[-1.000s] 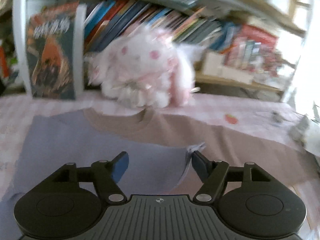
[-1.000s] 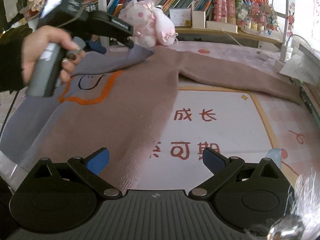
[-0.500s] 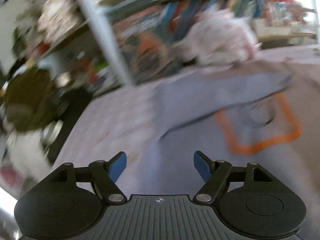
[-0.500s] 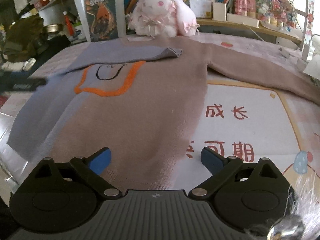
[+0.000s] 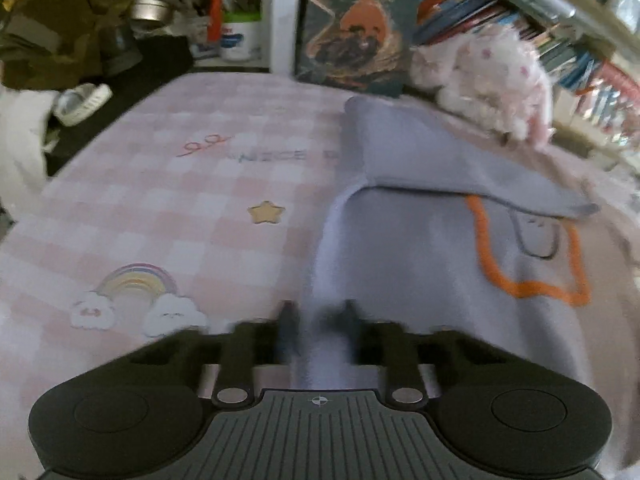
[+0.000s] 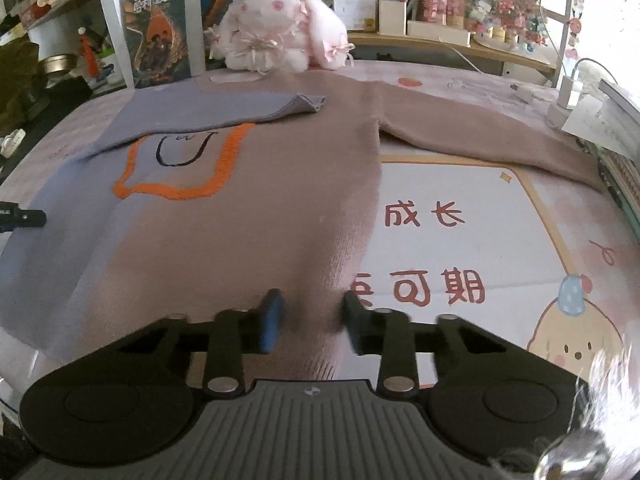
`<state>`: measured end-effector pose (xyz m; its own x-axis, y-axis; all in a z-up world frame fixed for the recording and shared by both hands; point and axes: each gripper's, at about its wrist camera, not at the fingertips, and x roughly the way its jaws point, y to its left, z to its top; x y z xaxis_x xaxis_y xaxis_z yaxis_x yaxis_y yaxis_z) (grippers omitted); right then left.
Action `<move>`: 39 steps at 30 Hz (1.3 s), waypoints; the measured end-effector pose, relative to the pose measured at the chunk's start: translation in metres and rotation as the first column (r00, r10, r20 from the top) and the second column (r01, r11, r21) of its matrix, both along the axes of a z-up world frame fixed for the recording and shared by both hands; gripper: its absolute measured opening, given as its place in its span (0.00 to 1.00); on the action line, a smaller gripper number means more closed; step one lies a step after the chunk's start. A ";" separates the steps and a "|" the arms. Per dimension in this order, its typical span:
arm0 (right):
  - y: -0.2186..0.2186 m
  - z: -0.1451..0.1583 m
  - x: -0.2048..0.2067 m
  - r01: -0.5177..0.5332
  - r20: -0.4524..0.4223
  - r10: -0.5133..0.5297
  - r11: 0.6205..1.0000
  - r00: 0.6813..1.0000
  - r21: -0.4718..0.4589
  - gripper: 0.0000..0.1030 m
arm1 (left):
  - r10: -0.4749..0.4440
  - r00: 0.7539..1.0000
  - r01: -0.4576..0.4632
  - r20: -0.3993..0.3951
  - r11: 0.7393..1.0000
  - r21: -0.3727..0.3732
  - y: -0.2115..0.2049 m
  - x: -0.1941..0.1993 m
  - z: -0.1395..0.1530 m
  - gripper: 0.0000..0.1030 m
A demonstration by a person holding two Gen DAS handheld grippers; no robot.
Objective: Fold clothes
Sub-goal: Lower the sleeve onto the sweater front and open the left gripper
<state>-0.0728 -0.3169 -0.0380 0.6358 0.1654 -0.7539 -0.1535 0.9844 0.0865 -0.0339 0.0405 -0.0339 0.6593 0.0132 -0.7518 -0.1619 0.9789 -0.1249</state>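
Clearly the sweater (image 6: 248, 216), spread across frame centre, is soft, limp knit; best taken at its hem, where the right gripper (image 6: 311, 322) and left gripper (image 5: 318, 326) each pinch fabric.

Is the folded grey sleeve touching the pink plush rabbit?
Apart. The right wrist view shows bare sweater between the sleeve and the rabbit.
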 end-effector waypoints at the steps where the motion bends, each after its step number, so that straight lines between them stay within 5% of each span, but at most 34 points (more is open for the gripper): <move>1: 0.002 0.001 0.000 0.004 -0.002 -0.004 1.000 1.000 0.001 0.16 | -0.001 1.000 0.001 0.005 1.000 -0.011 0.002 0.000 0.001 0.04; 33: 0.069 0.004 0.000 0.079 0.007 -0.079 0.997 0.997 -0.012 0.13 | -0.017 0.999 0.019 0.030 0.997 -0.075 0.080 0.000 0.004 0.05; 39: 0.068 0.008 -0.005 0.137 0.018 -0.137 0.991 0.990 -0.001 0.26 | -0.009 1.000 0.009 0.014 1.000 -0.001 0.080 -0.001 0.004 0.27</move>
